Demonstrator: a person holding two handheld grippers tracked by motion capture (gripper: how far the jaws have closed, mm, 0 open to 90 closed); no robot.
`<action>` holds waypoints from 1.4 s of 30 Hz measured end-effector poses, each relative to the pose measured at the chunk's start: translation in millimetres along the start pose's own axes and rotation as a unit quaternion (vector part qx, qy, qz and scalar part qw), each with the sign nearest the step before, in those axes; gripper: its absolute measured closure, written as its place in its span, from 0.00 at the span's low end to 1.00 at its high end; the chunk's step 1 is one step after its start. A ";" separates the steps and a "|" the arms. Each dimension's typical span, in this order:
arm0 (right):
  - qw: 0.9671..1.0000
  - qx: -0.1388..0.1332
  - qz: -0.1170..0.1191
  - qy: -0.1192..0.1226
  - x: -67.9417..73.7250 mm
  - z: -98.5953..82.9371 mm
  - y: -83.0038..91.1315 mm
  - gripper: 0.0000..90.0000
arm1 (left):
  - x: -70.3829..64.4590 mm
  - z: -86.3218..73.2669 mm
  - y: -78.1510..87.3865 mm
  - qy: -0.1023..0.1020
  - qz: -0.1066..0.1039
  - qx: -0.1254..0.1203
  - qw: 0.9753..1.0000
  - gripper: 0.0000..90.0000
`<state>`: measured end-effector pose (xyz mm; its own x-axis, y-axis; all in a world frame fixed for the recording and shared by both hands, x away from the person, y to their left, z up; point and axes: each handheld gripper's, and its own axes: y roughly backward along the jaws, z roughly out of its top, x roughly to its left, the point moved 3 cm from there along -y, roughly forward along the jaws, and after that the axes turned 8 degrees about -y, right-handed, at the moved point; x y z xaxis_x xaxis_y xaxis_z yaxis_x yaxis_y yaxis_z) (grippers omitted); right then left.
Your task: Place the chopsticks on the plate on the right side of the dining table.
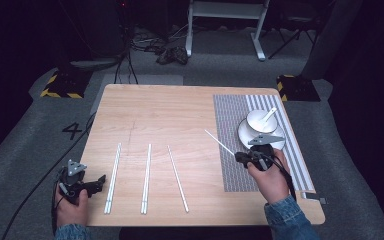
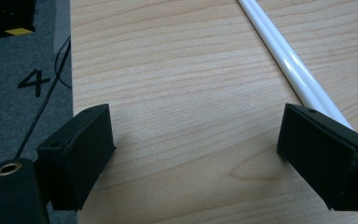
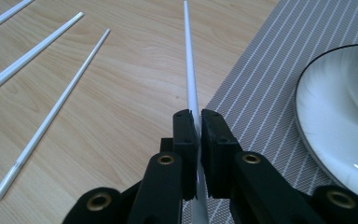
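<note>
Right tongs (image 3: 198,122) clamped on thin white plastic chopstick (image 3: 189,60), tip pointing 10 o'clock (over grey striped placemat (image 1: 232,150) edge). Left tongs (image 2: 193,154) apart over light wood surface (image 1: 170,115).

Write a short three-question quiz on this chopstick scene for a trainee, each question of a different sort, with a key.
1. True or false: the right gripper is shut on a white chopstick.
2. Which one is the left gripper doing? A. gripping a pair of chopsticks; B. sitting open over bare table; C. lifting the spoon.
3. Fill in: the bowl with the spoon stands on a ____, which lies on the striped placemat.

Key
1. True; the jaws clamp it near one end.
2. B; the nearest pair of chopsticks lies beside one jaw, not between the two.
3. Plate.
</note>
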<state>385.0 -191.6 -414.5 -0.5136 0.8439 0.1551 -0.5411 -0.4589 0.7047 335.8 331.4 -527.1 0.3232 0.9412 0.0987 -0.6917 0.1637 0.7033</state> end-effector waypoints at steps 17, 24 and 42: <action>0.999 -0.020 -0.039 -0.022 -53.0 4.1 9.5 0.95 | -0.7 0.0 0.2 -0.005 0.004 -0.002 1.000 0.12; 0.998 -0.019 -0.057 -0.022 -72.6 4.6 2.8 0.95 | -1.6 -0.1 0.4 -0.003 0.006 -0.003 1.000 0.12; 0.996 0.001 -0.072 -0.052 -108.1 -8.7 -30.9 0.95 | -0.5 -0.1 0.0 -0.001 0.003 -0.002 1.000 0.12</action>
<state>451.5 -271.0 -459.1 -0.3587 0.9253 0.1228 -0.6029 -0.3301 0.7264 335.6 331.0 -527.3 0.3208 0.9414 0.1044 -0.6961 0.1595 0.7000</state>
